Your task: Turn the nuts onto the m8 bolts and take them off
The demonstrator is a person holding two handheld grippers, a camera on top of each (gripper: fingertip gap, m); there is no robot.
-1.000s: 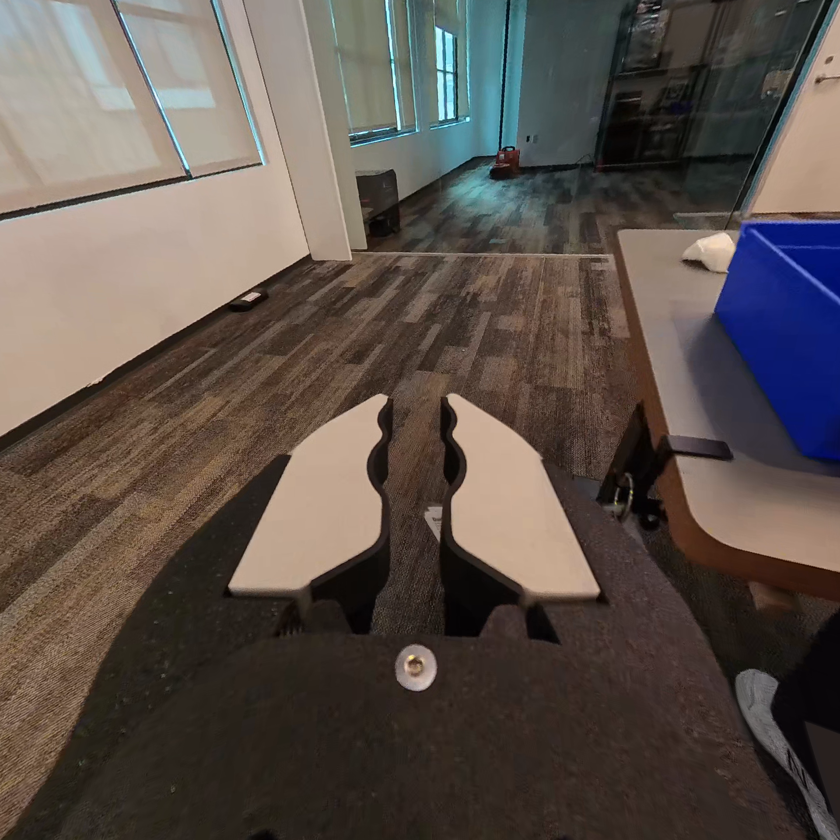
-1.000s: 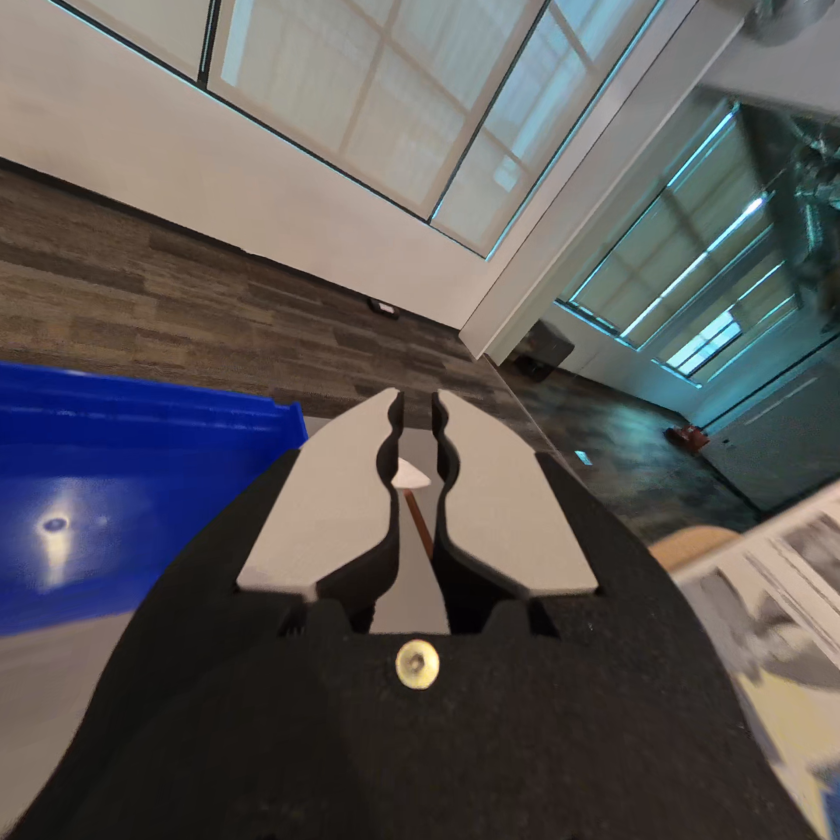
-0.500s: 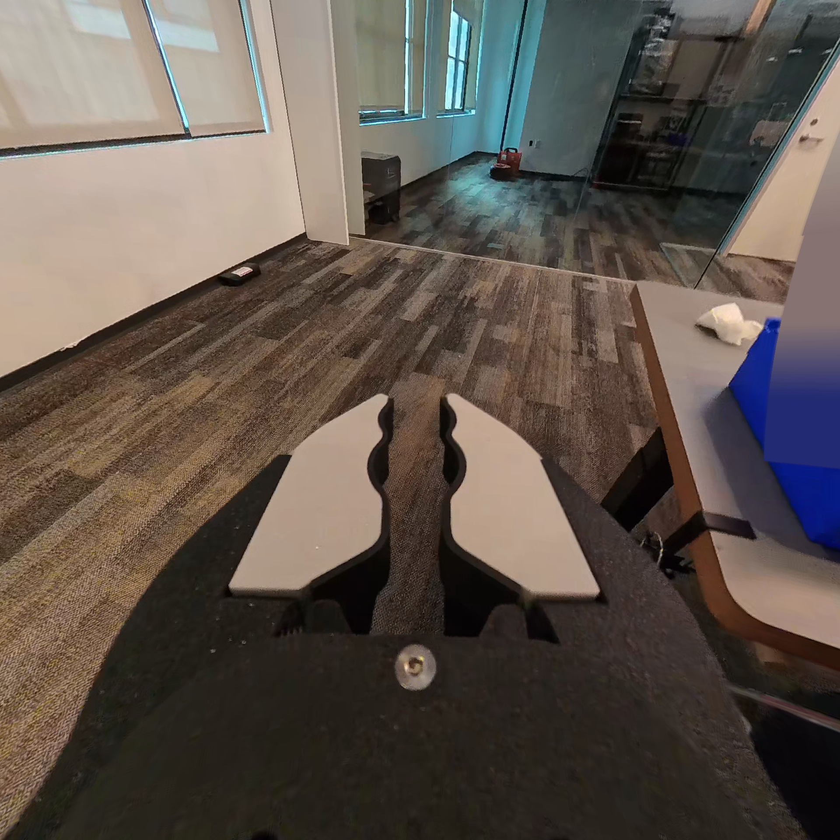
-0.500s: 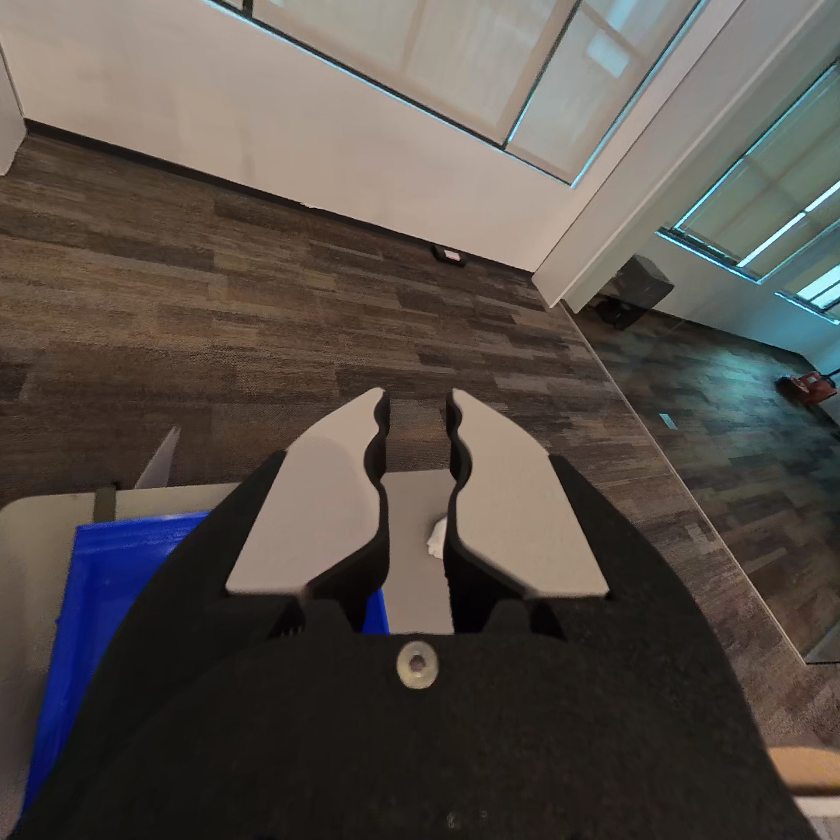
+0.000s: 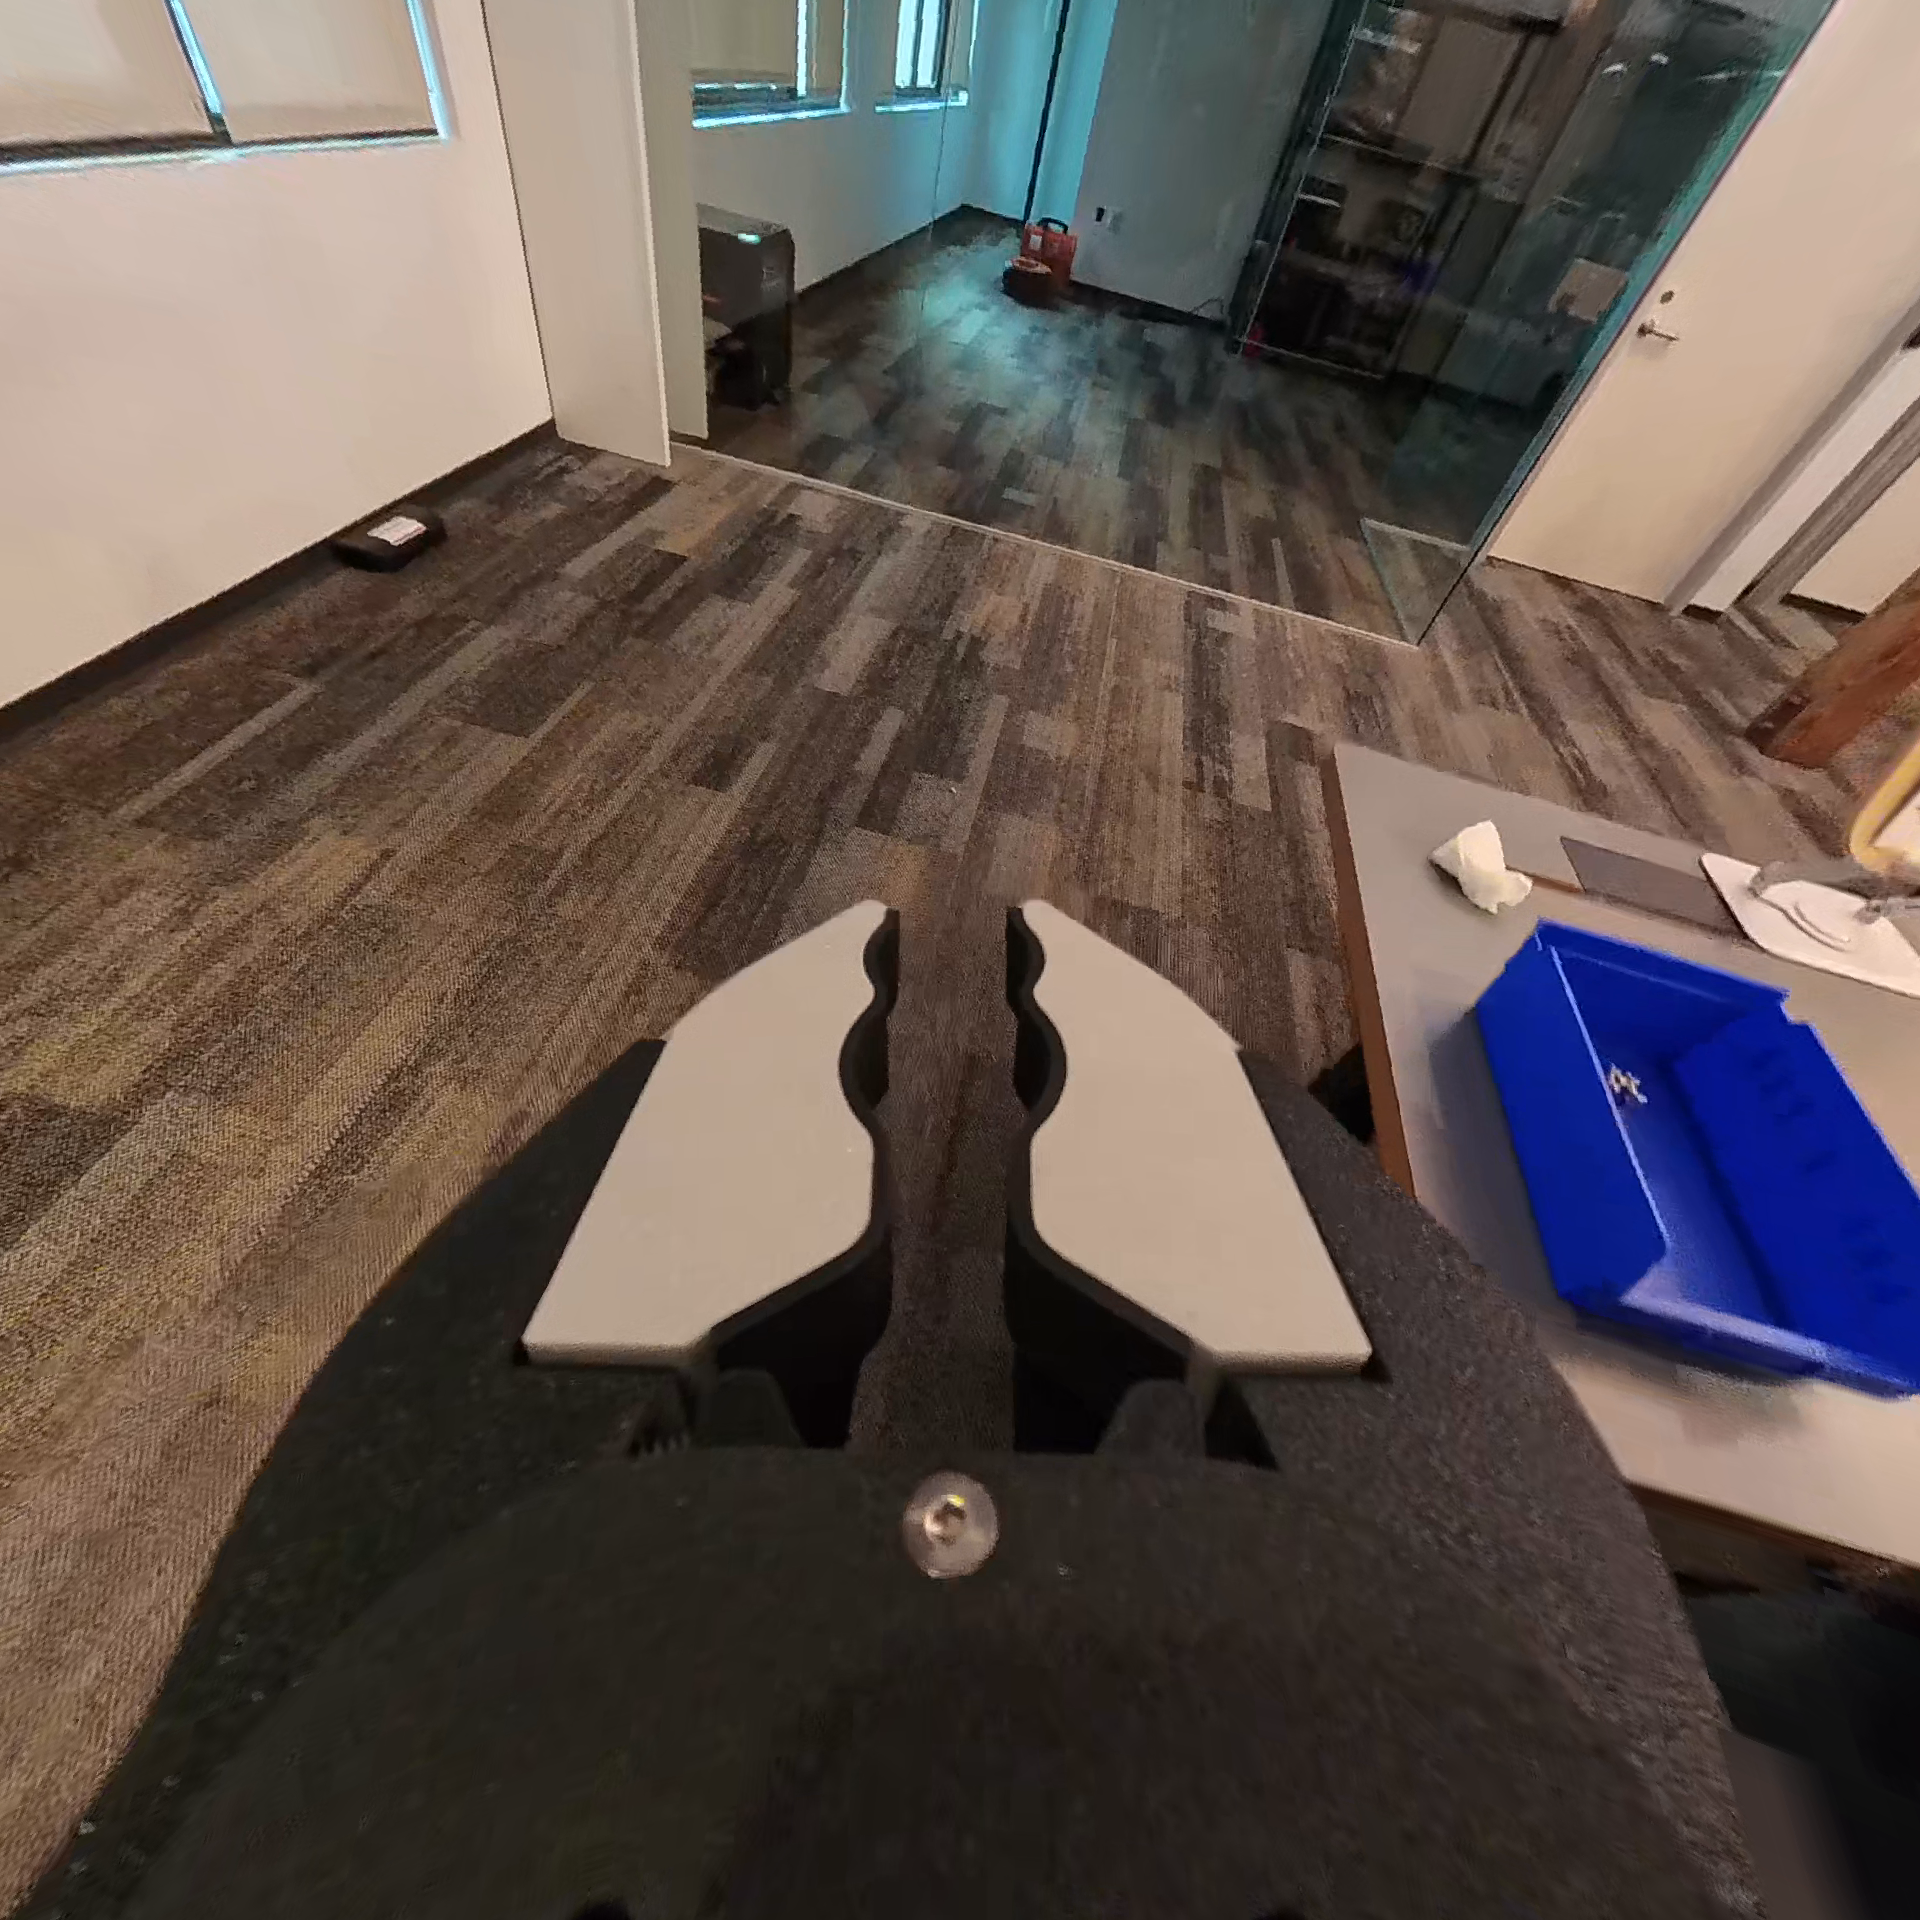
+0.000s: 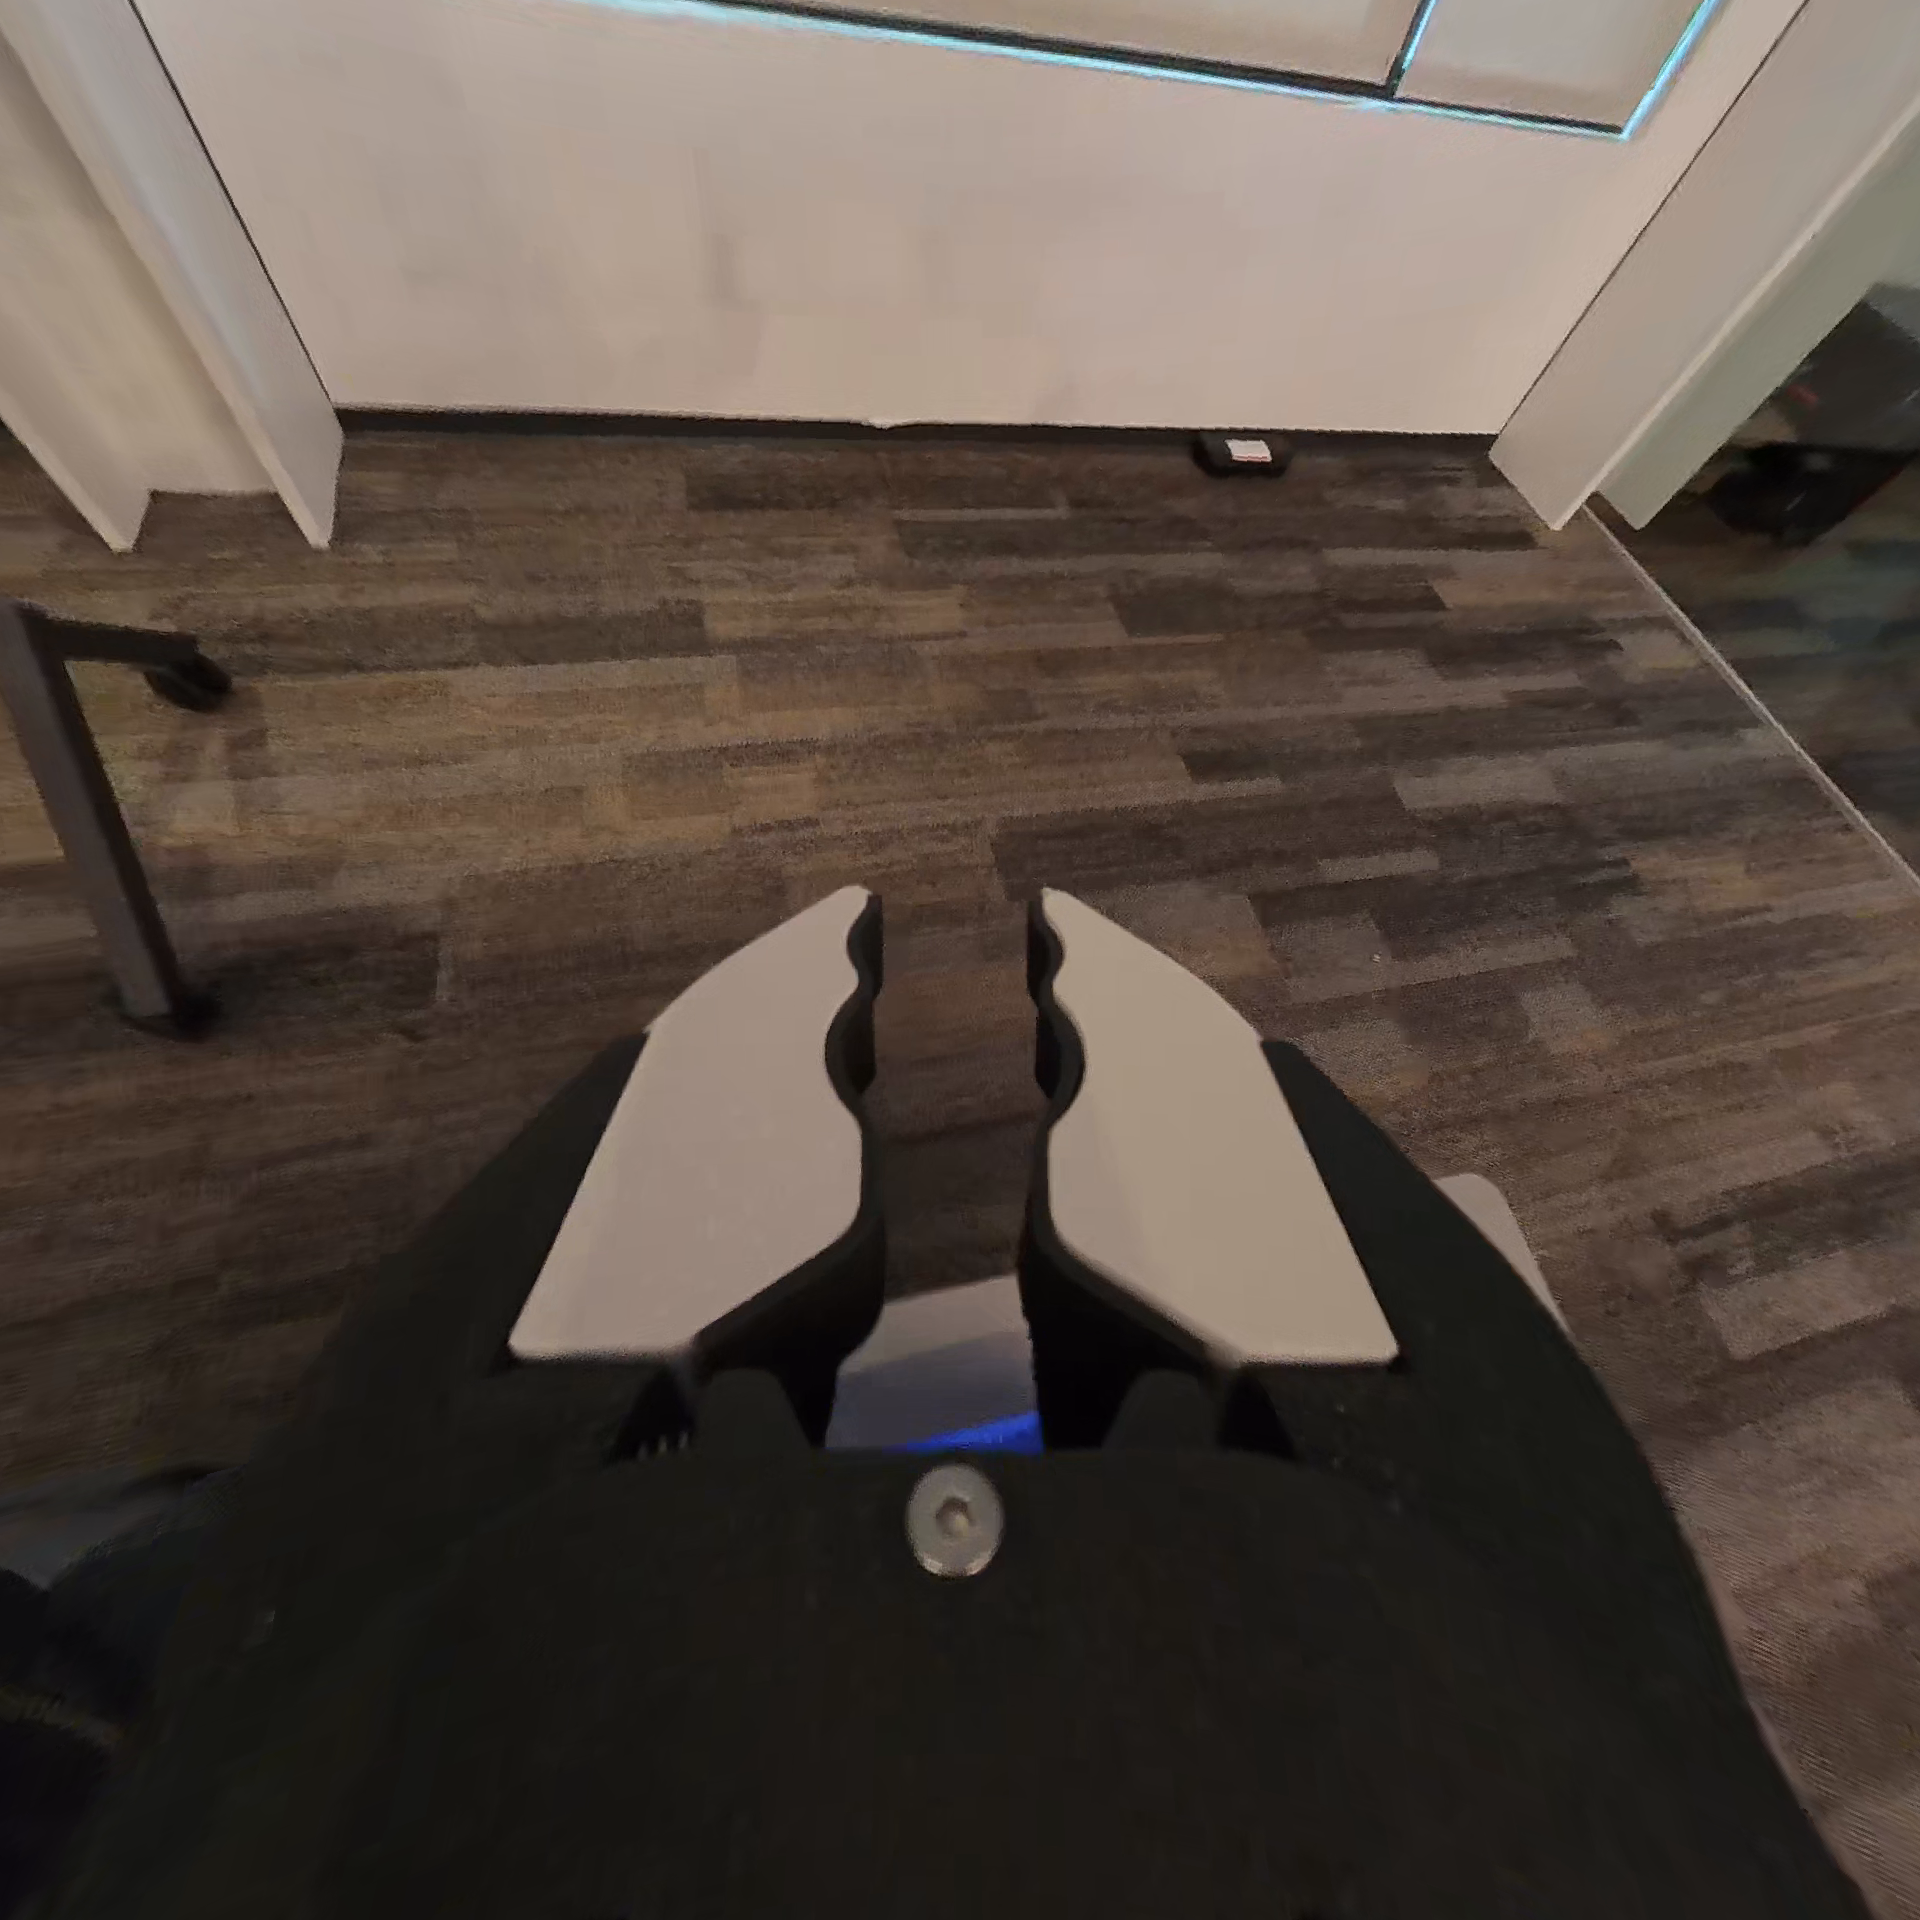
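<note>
My left gripper [image 5: 951, 920] is open and empty, held over the carpet to the left of a grey table [image 5: 1413, 1039]. On that table stands a blue bin [image 5: 1704, 1174] with a small metal part [image 5: 1626, 1086] inside; I cannot tell whether it is a nut or a bolt. My right gripper [image 6: 954, 904] is open and empty, pointing out over the carpet past the table's edge. A strip of the blue bin [image 6: 966, 1439] and the grey table [image 6: 940, 1325] shows between the bases of its fingers.
A crumpled white tissue [image 5: 1481, 868] and a white plate-like object [image 5: 1818, 925] lie at the table's far end. A black table leg with a caster [image 6: 94, 821] stands on the carpet at left. A small black box [image 5: 390, 535] lies by the wall. Spacing between my two grippers at the tips: around 45 cm.
Both grippers rose and swung. The left view now looks down on the table and into the bin. The right gripper's jaws widened and it turned from the bin toward the floor and wall.
</note>
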